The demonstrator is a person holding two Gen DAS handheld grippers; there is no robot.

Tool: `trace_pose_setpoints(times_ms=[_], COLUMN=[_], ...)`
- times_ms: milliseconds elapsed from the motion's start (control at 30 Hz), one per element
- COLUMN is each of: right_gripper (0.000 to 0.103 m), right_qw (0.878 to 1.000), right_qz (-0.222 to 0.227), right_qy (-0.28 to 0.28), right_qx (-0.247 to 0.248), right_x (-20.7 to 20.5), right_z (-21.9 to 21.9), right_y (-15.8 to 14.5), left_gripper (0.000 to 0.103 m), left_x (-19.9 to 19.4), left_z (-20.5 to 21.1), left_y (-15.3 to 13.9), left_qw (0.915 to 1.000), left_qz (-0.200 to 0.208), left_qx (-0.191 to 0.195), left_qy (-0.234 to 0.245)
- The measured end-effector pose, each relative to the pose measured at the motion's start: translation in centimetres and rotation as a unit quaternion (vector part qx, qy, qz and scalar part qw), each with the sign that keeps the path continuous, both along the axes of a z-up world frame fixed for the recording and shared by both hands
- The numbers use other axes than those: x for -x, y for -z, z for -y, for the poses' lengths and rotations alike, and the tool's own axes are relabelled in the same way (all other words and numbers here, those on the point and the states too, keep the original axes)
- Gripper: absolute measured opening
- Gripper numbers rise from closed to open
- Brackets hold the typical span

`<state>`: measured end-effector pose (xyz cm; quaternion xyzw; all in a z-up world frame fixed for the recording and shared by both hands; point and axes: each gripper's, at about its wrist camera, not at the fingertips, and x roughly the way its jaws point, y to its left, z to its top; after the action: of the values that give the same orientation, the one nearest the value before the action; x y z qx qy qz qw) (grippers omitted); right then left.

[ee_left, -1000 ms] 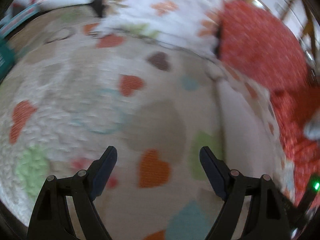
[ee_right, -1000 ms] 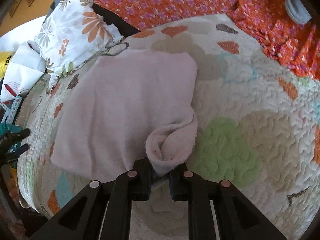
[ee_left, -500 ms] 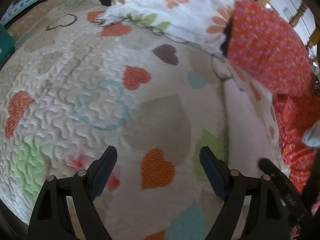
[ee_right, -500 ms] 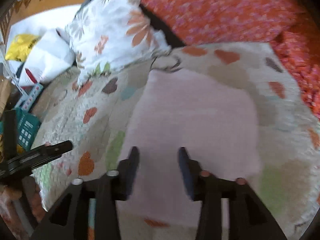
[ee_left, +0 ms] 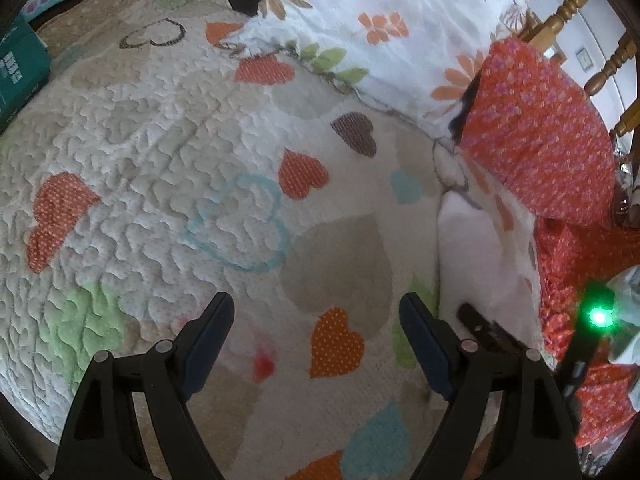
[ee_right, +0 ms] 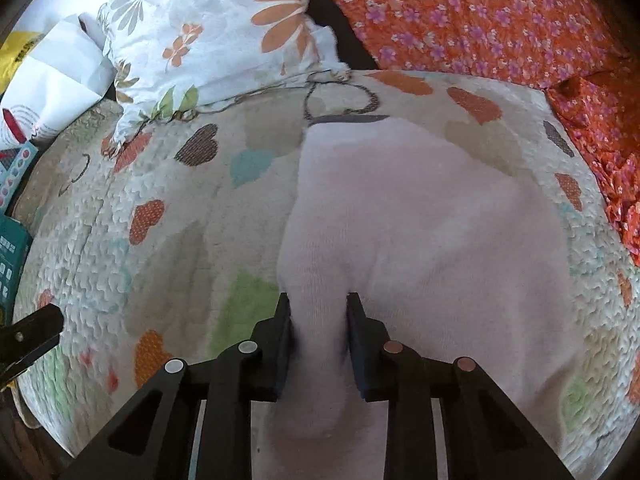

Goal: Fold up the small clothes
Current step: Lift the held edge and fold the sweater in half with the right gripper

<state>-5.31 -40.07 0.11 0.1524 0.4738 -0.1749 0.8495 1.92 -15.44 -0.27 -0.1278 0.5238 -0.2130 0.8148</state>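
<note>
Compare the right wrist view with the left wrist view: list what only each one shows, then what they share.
Only the right wrist view: the right gripper shut on a raised fold of the pale pink garment. Only the left wrist view: the open left gripper over bare heart-patterned quilt, plus wooden bedposts. Both: the quilt, the floral pillow and the orange flowered fabric.

Spread on the quilt [ee_right: 160,240], centre to right of the right wrist frame: the garment [ee_right: 420,220]. Behind it, upper left: a pillow [ee_right: 224,28]. Upper right: a bedspread [ee_right: 480,20]. At far left edge: possibly a box [ee_right: 10,256].
</note>
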Motion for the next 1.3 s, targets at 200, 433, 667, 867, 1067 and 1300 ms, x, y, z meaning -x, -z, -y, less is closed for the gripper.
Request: trace_pose_setpoints(times_ms=[200, 433, 667, 867, 1067, 1300], right_gripper=[0.034, 0.045, 0.047, 0.024, 0.030, 0.050], right_qw=[0.999, 0.984, 0.994, 0.998, 0.998, 0.980], right_qz=[0.006, 0.062, 0.049, -0.011, 0.028, 0.073], right_qy=[-0.039, -0.161, -0.095, -0.046, 0.056, 0.084], right_qx=[0.030, -0.049, -0.027, 0.041, 0.010, -0.167], right_x=[-1.3, 1.5, 6.7, 8.2, 11.3, 8.9], right_z=[-3.5, -3.2, 2.8, 6.3, 12.9, 19.6], right_y=[0.5, -1.7, -2.6, 0.4, -1.4, 0.7], left_gripper=[0.084, 0.084, 0.084, 0.084, 0.085, 0.085], left_x=[-0.1, 0.2, 2.2, 3.3, 4.3, 4.6], left_z=[-0.7, 2.2, 9.0, 12.7, 12.8, 12.7], left_y=[0.3, 0.6, 0.5, 4.5, 4.9, 4.7], left_qw=[0.9999, 1.0000, 0.9943, 0.9852, 0.9843, 0.9846], left_qz=[-0.003, 0.003, 0.028, -0.042, -0.031, -0.025], left_qx=[-0.003, -0.009, -0.002, -0.032, -0.043, -0.048], left_qy=[-0.011, 0.001, 0.103, 0.163, 0.169, 0.166])
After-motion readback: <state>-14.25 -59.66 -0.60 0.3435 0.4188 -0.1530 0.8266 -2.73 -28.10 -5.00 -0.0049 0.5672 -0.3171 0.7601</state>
